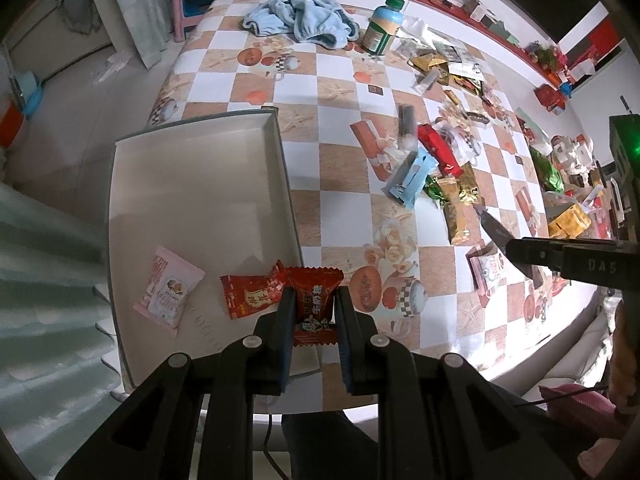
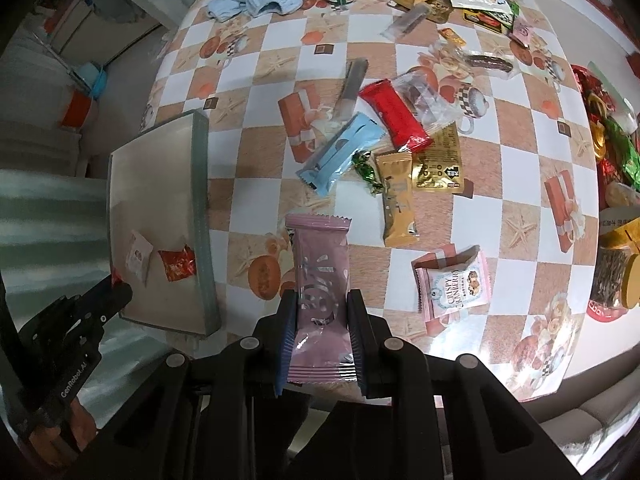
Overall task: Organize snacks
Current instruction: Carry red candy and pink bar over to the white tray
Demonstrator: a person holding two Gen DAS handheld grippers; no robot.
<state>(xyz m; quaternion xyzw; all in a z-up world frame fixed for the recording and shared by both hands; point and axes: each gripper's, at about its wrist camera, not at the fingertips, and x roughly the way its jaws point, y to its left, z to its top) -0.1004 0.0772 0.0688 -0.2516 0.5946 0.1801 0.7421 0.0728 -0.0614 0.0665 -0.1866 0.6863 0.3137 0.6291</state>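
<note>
- step in hand, as i judge it: carrying snacks to the grey tray (image 1: 280, 168) at the surface's (image 1: 340, 216) left edge.
- left tool (image 1: 313, 304) is clamped on a dark red candy (image 1: 314, 300), hanging over the tray's near right rim, beside a red packet (image 1: 252, 294) and a pink packet (image 1: 170, 286) already inside.
- right tool (image 2: 322, 308) pinches a long pink wrapper (image 2: 320, 276) above the surface, just right of the tray.
- next: the left candy needs placing over the tray floor before release; the right must cross the rim.
- only the right view shows the crispy cranberries pack (image 2: 456, 284) clearly; the left view shows the tray's depth.
</note>
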